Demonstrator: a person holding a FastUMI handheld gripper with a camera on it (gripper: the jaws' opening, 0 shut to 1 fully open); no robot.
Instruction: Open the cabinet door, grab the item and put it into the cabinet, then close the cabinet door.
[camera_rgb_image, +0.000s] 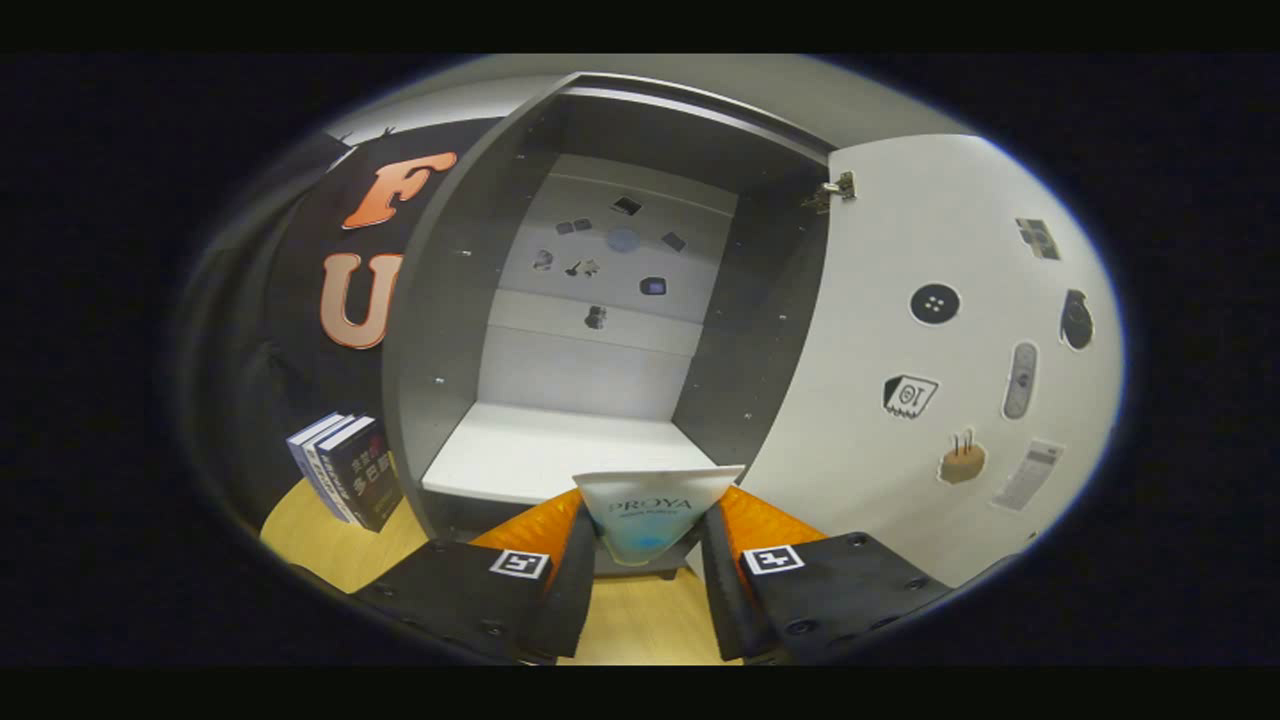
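A white and pale-blue tube (648, 515) stands upright between my fingers, its flat crimped end on top. Both fingers press on its sides, so my gripper (650, 540) is shut on it. Just beyond the tube the grey cabinet (450, 330) stands open, with a bare white shelf floor (560, 450) inside and small stickers on its white back wall. Its white door (900, 420) is swung wide to the right of my fingers, held by a metal hinge (835, 190) at the top. The tube's upper edge sits in front of the shelf's front lip.
Three dark books (345, 470) stand upright on the wooden tabletop (330, 545) to the left of the cabinet. Several stickers dot the inside of the door. The black cloth wall hangs behind the books.
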